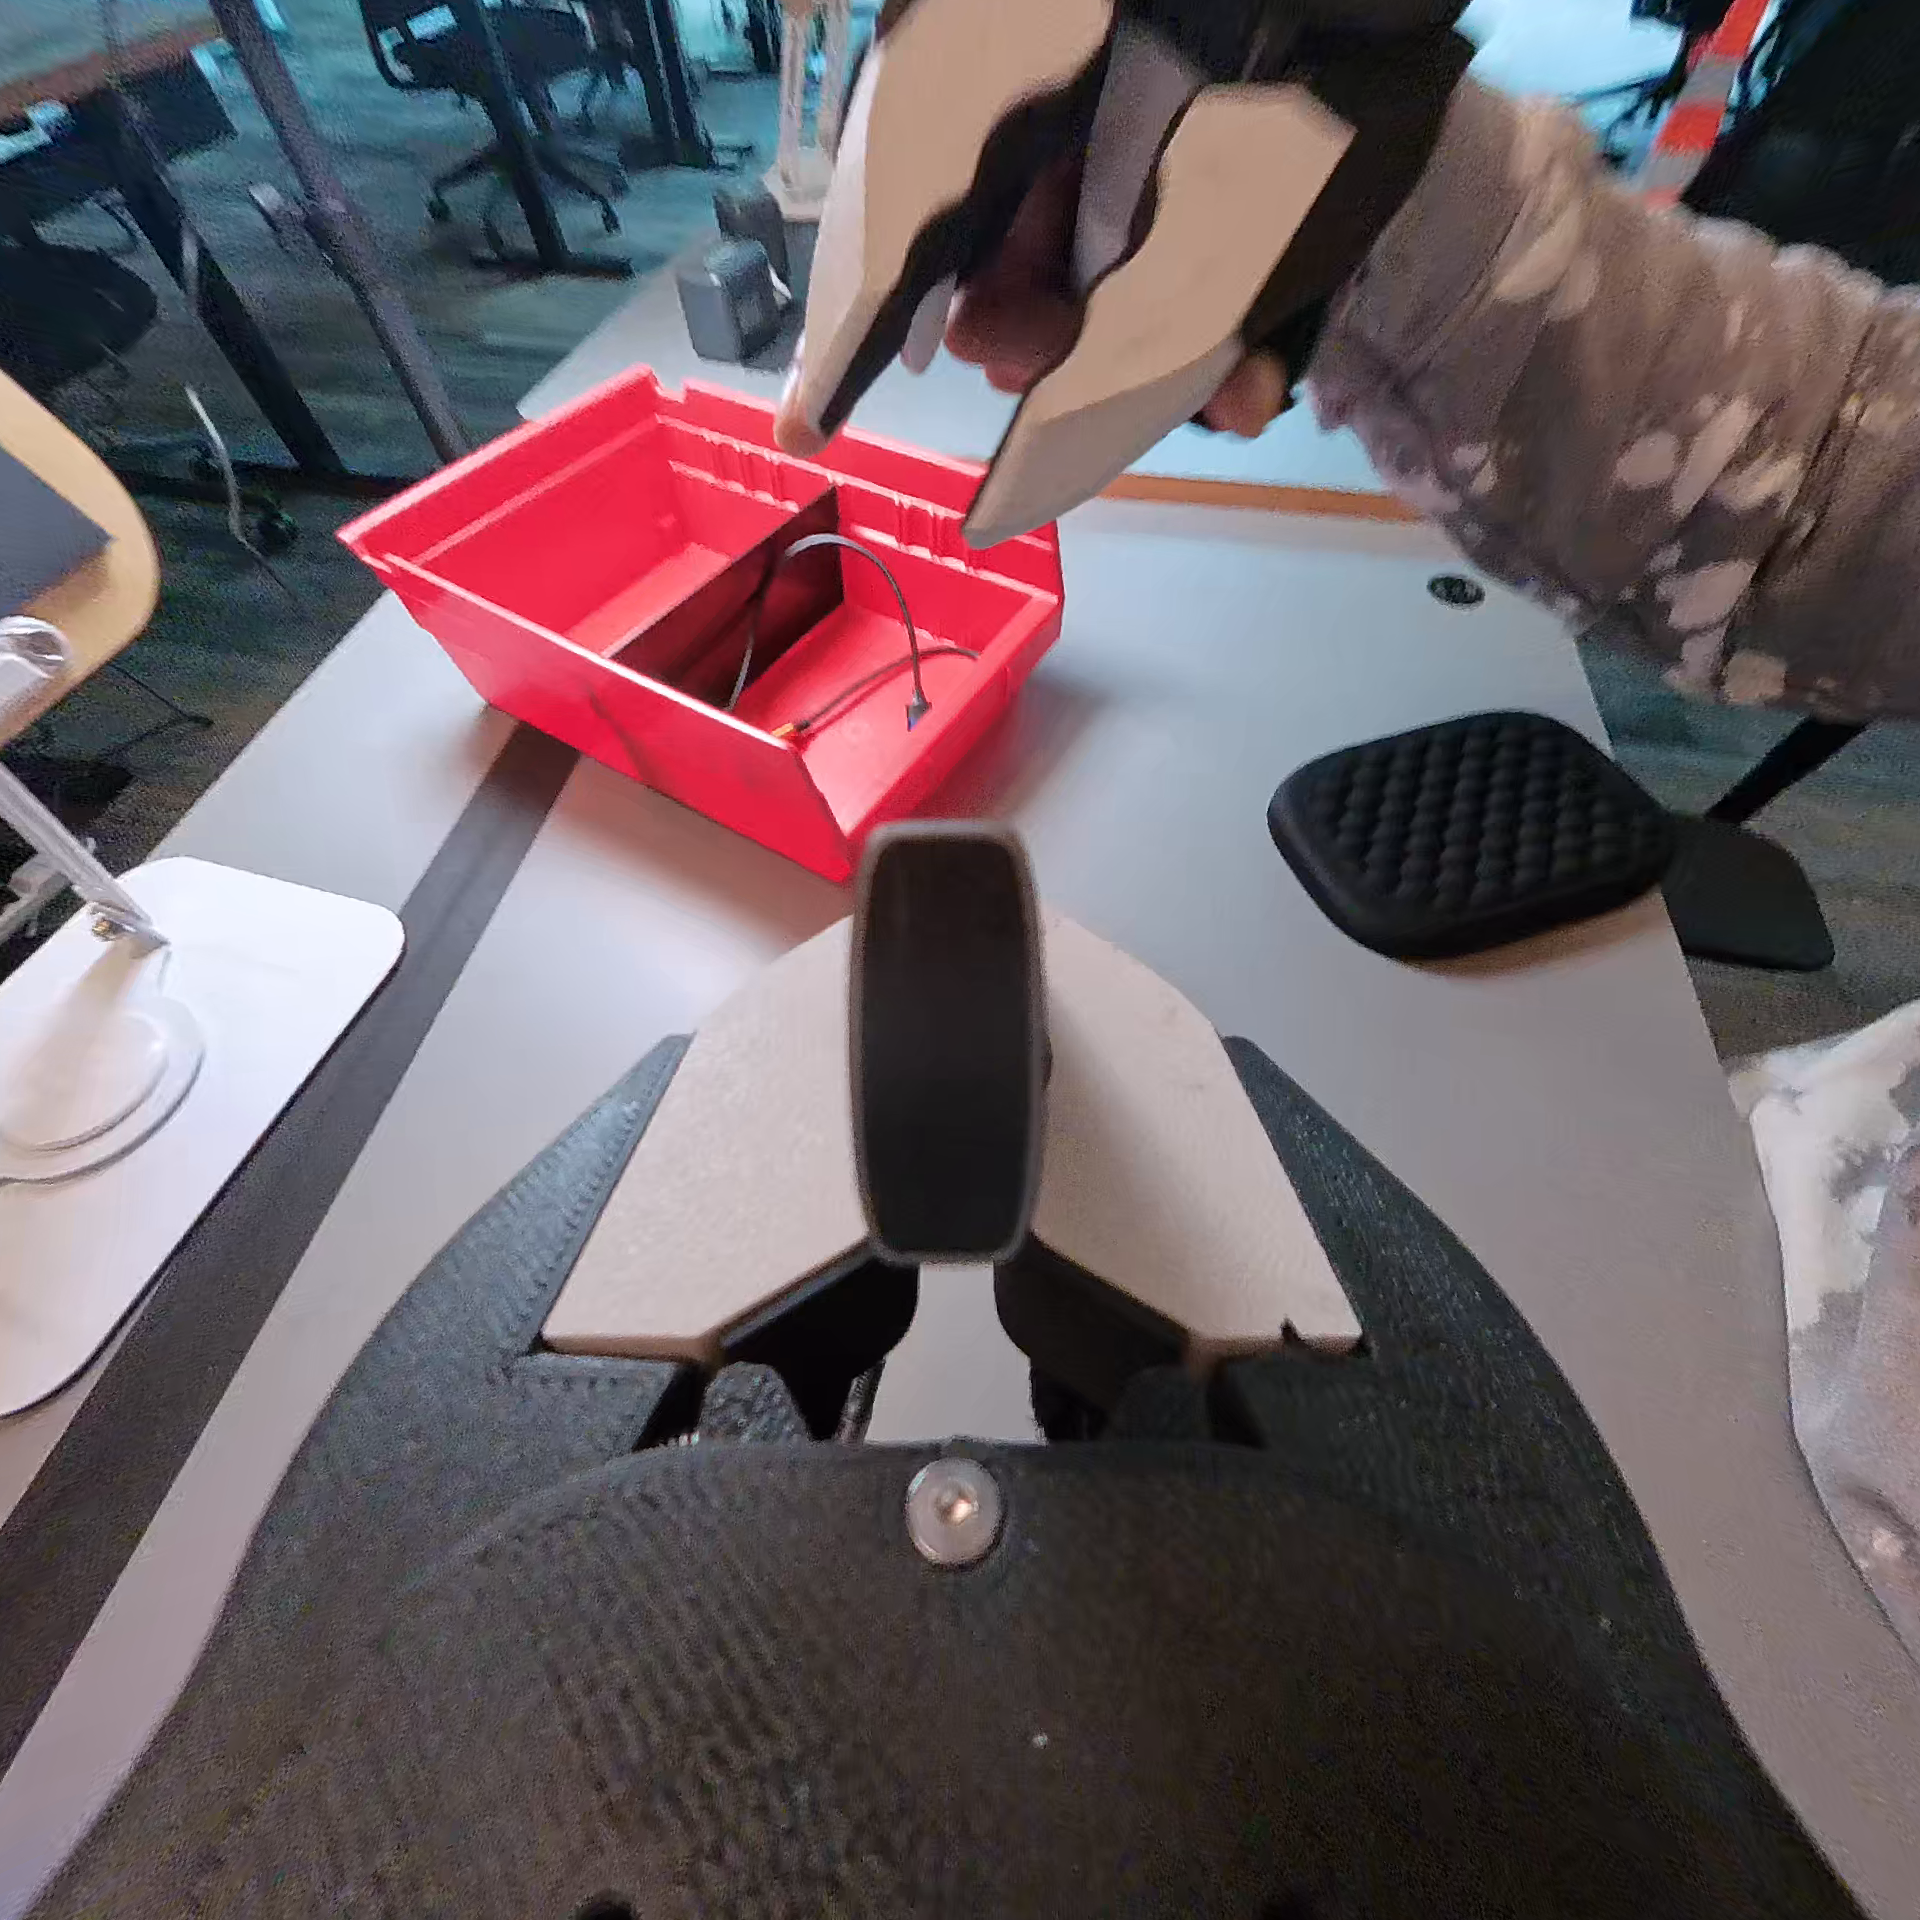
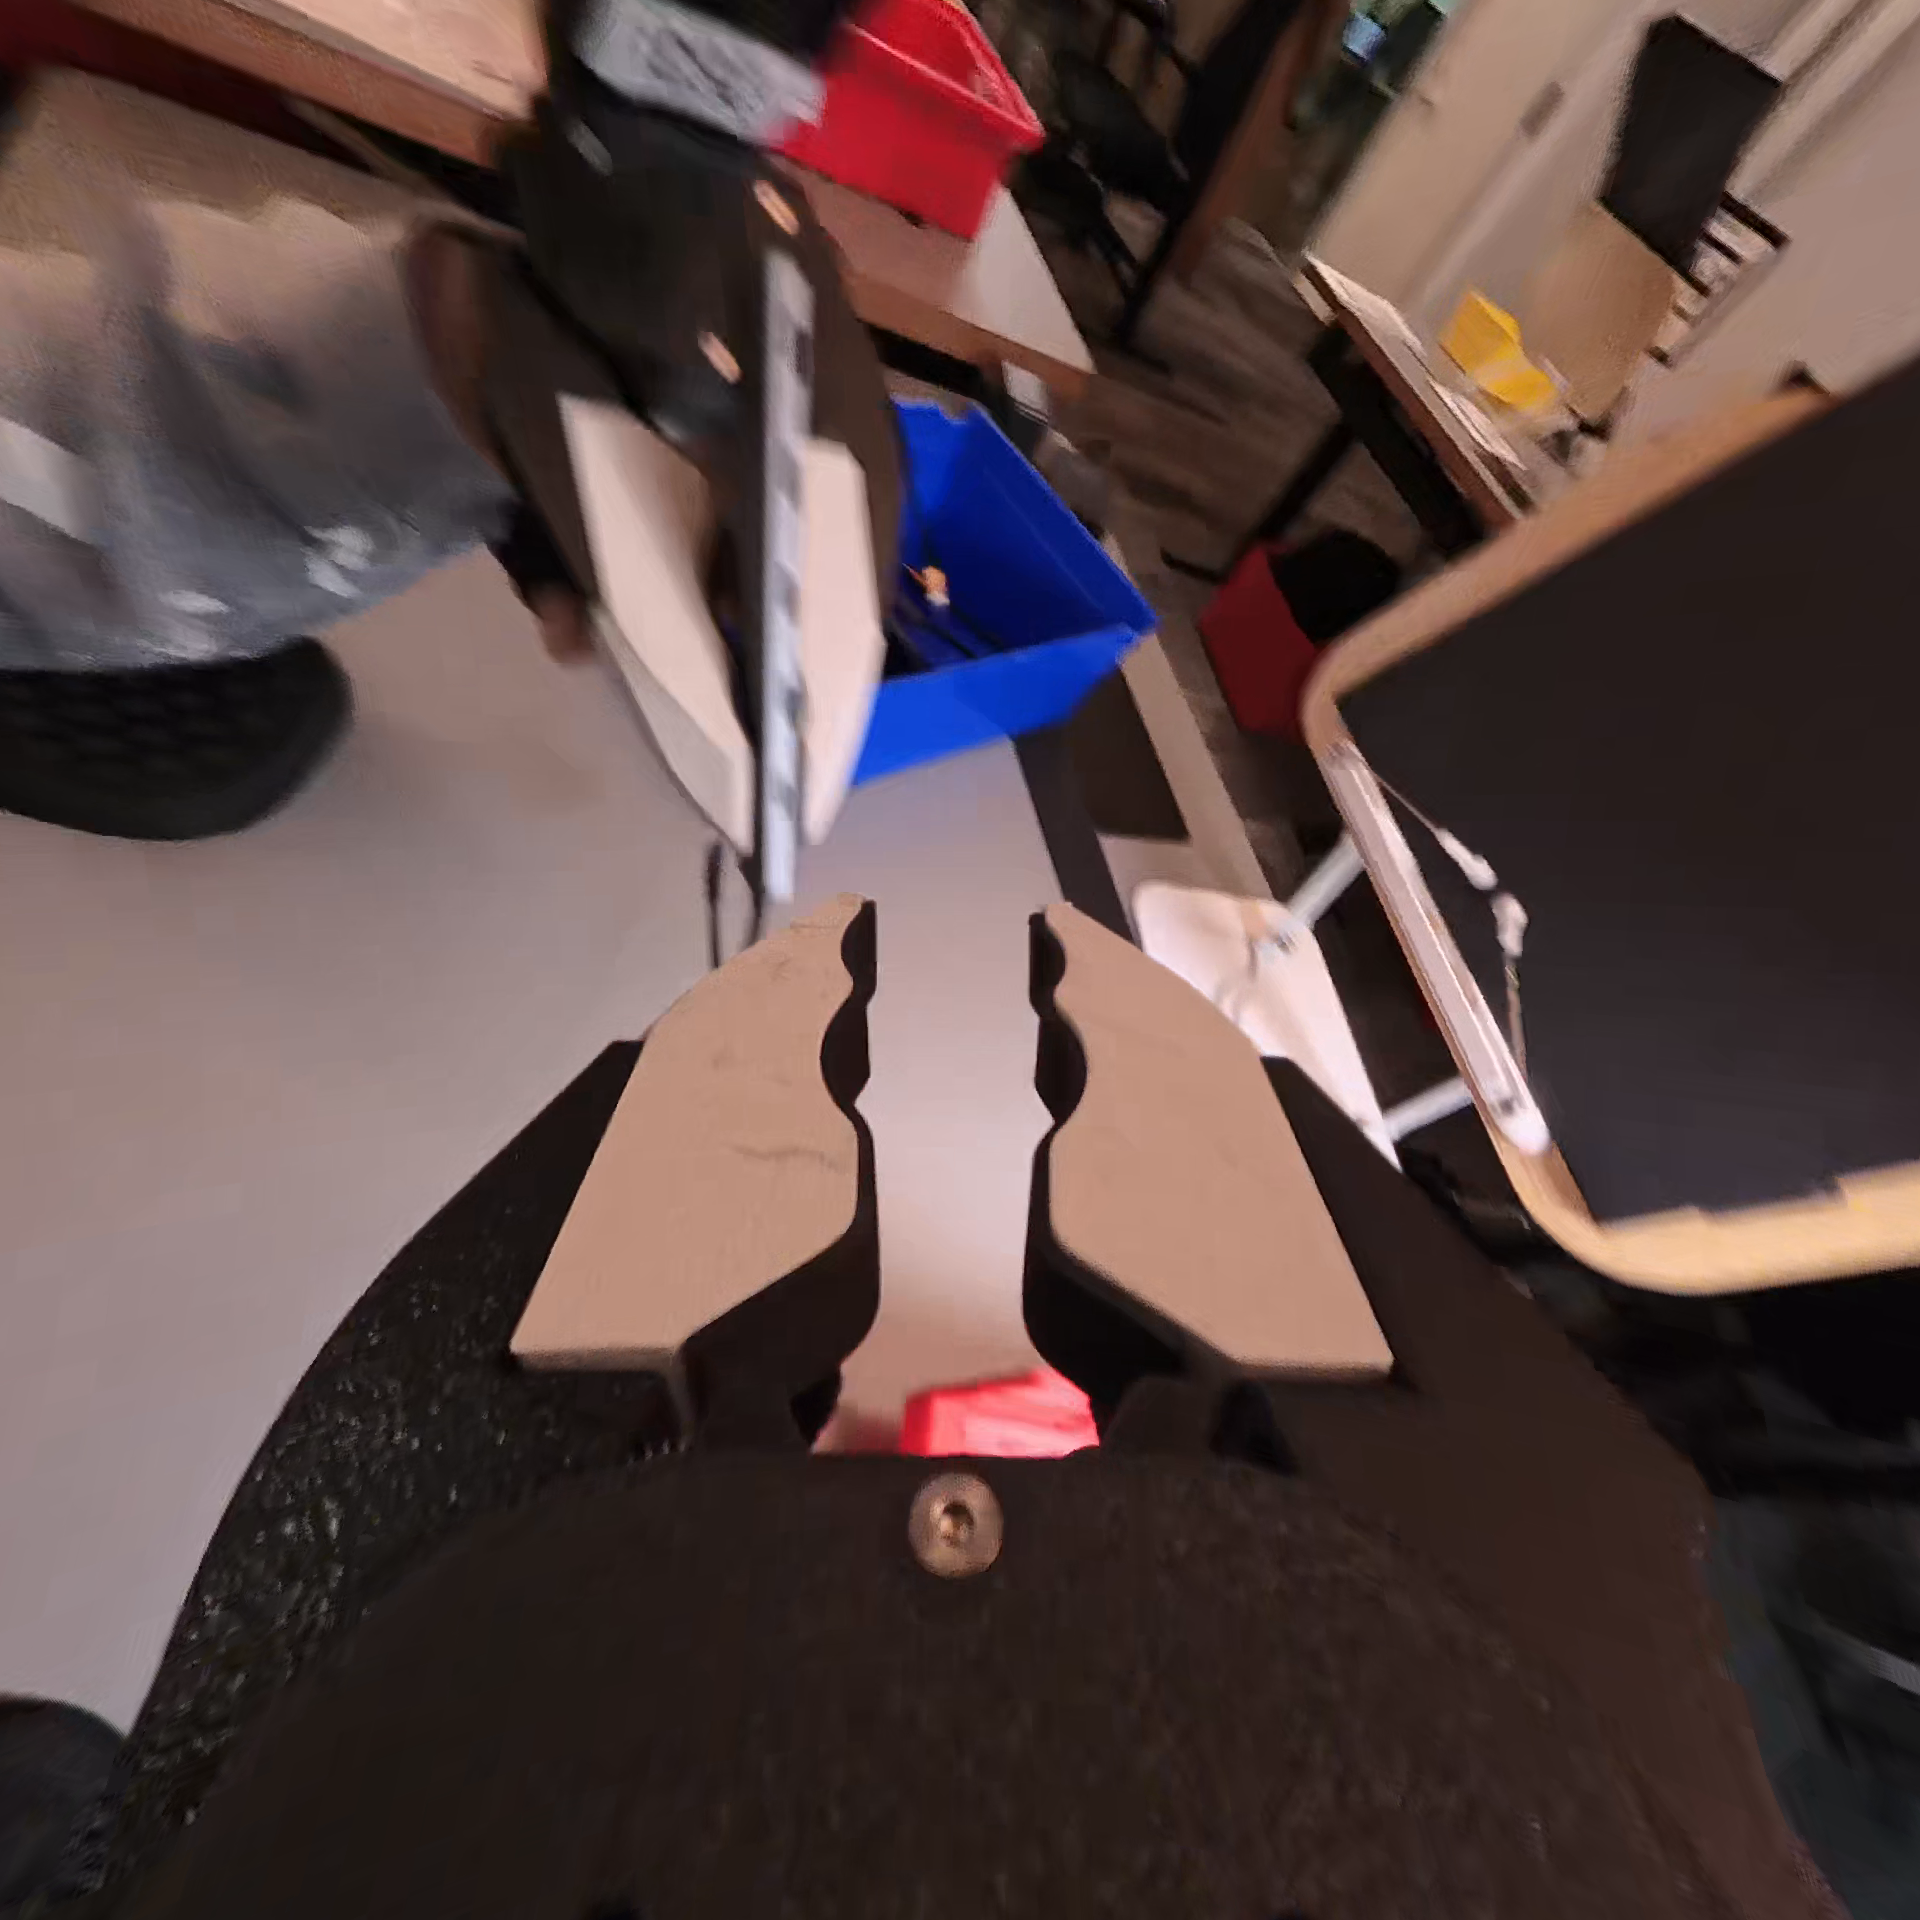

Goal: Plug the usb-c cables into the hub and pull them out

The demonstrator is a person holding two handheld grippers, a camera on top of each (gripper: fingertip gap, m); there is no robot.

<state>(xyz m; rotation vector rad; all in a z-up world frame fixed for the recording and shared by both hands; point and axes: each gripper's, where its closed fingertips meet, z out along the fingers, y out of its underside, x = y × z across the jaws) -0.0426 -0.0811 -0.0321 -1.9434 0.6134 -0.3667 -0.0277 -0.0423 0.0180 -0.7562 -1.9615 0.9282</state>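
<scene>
My left gripper (image 1: 948,935) is shut on the hub (image 1: 945,1039), a dark slab with a grey rim, held upright above the grey table. A red bin (image 1: 665,717) stands beyond it. Thin black usb-c cables (image 1: 904,623) lie in its right compartment, beside a black divider (image 1: 748,603). My right gripper (image 1: 896,483) hangs open and empty above the bin's far rim. In the right wrist view the right gripper (image 2: 951,920) is open with nothing between its fingers. It faces the left gripper (image 2: 774,831), which holds the hub (image 2: 784,623) edge-on.
A black padded armrest (image 1: 1465,831) lies at the table's right edge. A white stand base (image 1: 177,1091) sits at the left. A person's patterned sleeve (image 1: 1610,436) reaches in from the right. A blue bin (image 2: 997,686) stands behind the left gripper. A dark wood-edged board (image 2: 1662,831) is at right. Left tips to right tips: about 7 centimetres.
</scene>
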